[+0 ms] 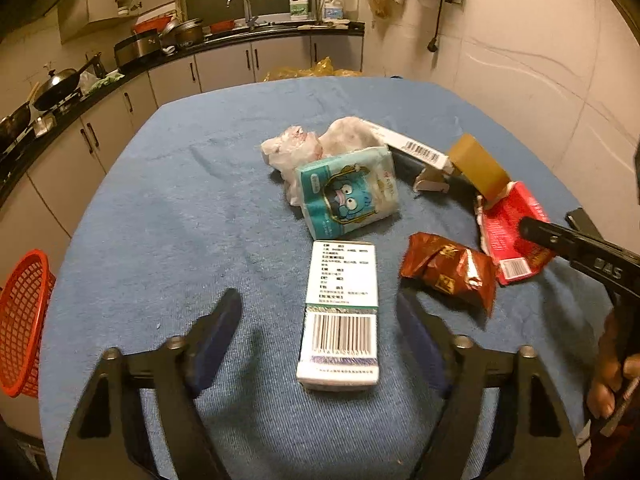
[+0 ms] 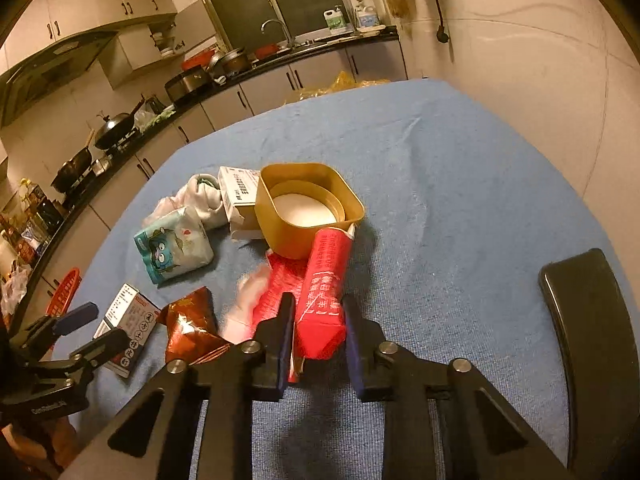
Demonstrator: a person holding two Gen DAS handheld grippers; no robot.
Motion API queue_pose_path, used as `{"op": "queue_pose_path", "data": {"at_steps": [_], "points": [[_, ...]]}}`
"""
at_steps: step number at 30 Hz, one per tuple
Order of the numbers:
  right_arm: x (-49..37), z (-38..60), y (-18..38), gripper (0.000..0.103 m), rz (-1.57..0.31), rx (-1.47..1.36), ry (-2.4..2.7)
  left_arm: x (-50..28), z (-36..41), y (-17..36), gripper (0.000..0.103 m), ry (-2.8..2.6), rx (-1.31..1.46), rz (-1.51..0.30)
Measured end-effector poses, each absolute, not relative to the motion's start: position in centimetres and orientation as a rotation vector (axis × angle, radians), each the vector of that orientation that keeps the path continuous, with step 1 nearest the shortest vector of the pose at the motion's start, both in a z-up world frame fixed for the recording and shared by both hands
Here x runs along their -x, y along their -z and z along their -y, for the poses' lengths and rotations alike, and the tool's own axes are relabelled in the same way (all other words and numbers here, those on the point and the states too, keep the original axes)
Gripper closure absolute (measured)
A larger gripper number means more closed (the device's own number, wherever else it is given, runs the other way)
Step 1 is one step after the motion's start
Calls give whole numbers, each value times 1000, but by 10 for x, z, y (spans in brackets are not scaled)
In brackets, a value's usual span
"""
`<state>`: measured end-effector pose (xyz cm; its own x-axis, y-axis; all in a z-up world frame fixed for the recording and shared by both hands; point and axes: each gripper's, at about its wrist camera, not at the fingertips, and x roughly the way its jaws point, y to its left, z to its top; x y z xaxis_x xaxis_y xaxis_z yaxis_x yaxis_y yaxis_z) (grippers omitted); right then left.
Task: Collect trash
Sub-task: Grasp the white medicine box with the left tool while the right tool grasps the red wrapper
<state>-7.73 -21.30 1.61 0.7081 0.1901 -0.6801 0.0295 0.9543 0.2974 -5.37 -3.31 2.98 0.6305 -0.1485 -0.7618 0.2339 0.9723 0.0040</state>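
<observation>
My left gripper point(image 1: 318, 312) is open, its fingers on either side of a white medicine box point(image 1: 340, 312) with a barcode that lies on the blue tablecloth. My right gripper point(image 2: 318, 328) is shut on a red carton point(image 2: 324, 300); the carton also shows in the left wrist view point(image 1: 508, 236). A brown foil snack wrapper point(image 1: 450, 270) lies between the two. A teal tissue pack point(image 1: 348, 194), crumpled white plastic point(image 1: 296, 146) and a long white box point(image 1: 408, 146) lie farther back.
A tan square container point(image 2: 308, 210) stands just beyond the red carton. A red mesh basket point(image 1: 22, 320) hangs off the table's left edge. A dark chair back point(image 2: 588, 312) is at the right. Kitchen counters with pans run along the left and back.
</observation>
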Motion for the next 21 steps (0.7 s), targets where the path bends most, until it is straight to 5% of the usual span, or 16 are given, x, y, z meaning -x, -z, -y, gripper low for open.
{"op": "queue_pose_path", "data": {"at_steps": [6, 21], "points": [[84, 211, -19, 79, -754, -309, -102, 43, 30, -14, 70, 194, -91, -917], [118, 161, -43, 79, -550, -187, -193, 68, -8, -24, 70, 138, -30, -801]]}}
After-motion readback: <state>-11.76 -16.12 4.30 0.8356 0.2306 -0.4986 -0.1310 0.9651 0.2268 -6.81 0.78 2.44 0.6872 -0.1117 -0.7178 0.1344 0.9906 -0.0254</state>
